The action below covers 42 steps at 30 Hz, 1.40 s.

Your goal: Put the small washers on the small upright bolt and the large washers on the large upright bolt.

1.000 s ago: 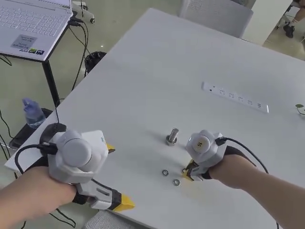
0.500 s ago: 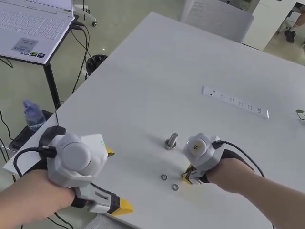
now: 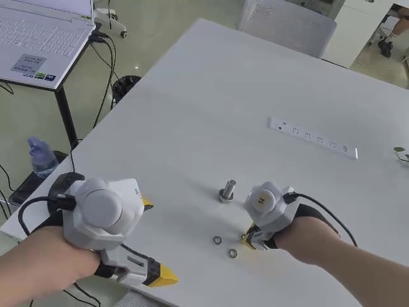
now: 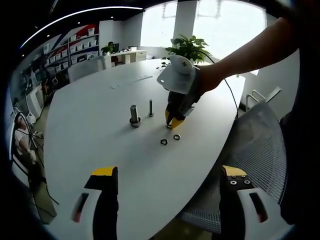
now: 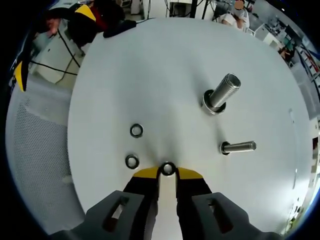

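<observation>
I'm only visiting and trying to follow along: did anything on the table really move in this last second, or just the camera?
Hardly anything moved; the shift is mostly the headset camera. The right claw stays low on the table, its tips closed on a washer. The left claw stays open near the table edge. The two loose washers and the large bolt sit where they were.

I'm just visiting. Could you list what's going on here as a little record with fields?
Surface: white table
Large bolt: upright
Small bolt: upright, beside it
Loose washers: two, lying flat
Right gripper: jaws pinching a third washer on the table
Left gripper: open, empty, near the table edge
</observation>
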Tool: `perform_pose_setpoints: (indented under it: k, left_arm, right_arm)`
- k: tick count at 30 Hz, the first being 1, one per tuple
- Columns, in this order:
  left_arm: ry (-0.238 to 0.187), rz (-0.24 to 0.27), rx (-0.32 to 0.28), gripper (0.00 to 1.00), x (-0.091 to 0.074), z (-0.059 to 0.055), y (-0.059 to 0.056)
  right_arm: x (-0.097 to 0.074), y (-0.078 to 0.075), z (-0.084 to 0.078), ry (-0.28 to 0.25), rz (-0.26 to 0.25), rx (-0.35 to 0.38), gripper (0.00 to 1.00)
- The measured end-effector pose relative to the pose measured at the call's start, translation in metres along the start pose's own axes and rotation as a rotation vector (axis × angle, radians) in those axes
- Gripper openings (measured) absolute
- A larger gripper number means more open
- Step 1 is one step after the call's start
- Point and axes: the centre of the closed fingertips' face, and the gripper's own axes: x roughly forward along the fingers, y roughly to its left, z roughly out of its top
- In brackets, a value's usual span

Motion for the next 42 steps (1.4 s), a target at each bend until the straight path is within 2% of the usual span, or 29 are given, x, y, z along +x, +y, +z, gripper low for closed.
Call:
perform_pose_setpoints:
  k: [8, 22, 42]
  left_arm:
    - [-0.002, -0.006, 0.004, 0.83, 0.002, 0.002, -0.002]
    - [0.0, -0.01, 0.014, 0.83, 0.002, 0.001, 0.0]
    - [0.001, -0.024, 0.019, 0.83, 0.01, 0.003, -0.001]
  right_arm:
    - [-0.005, -0.005, -0.007, 0.004, -0.001, 0.017, 0.12]
    - [-0.023, -0.021, -0.018, 0.006, -0.031, 0.052, 0.12]
    - [-0.047, -0.057, 0.002, -0.021, -0.069, 0.055, 0.12]
